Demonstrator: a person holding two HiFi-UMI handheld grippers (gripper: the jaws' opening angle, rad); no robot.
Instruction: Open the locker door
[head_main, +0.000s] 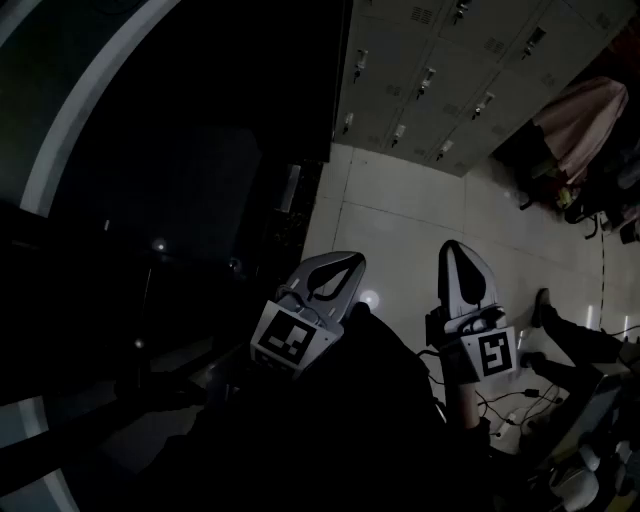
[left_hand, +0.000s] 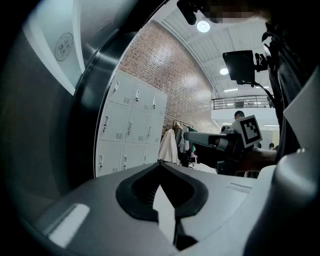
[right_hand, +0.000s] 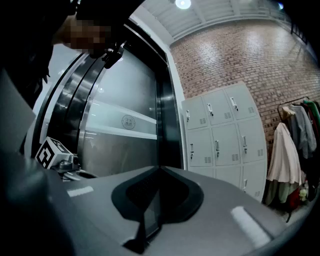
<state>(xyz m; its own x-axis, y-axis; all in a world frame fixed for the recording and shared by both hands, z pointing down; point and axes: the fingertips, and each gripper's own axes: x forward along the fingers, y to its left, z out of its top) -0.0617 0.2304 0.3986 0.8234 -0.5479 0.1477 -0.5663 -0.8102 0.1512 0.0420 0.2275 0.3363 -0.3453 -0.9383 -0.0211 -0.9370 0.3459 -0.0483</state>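
Note:
A bank of pale grey lockers (head_main: 440, 70) with small handles stands against a brick wall, some way ahead of both grippers. All the locker doors (right_hand: 225, 135) I can see are closed. In the left gripper view the lockers (left_hand: 130, 125) show at left centre. My left gripper (head_main: 335, 275) and right gripper (head_main: 462, 275) hang side by side over the tiled floor, far from the lockers. The jaws of each meet at the tip, and nothing is held in either the left gripper (left_hand: 160, 162) or the right gripper (right_hand: 160, 167).
A dark curved glass wall (right_hand: 125, 125) rises on the left. A clothes rack with hanging garments (right_hand: 287, 155) stands to the right of the lockers, with a pink cloth (head_main: 580, 120) on it. A person's leg and shoe (head_main: 560, 330) and cables (head_main: 510, 400) lie at lower right.

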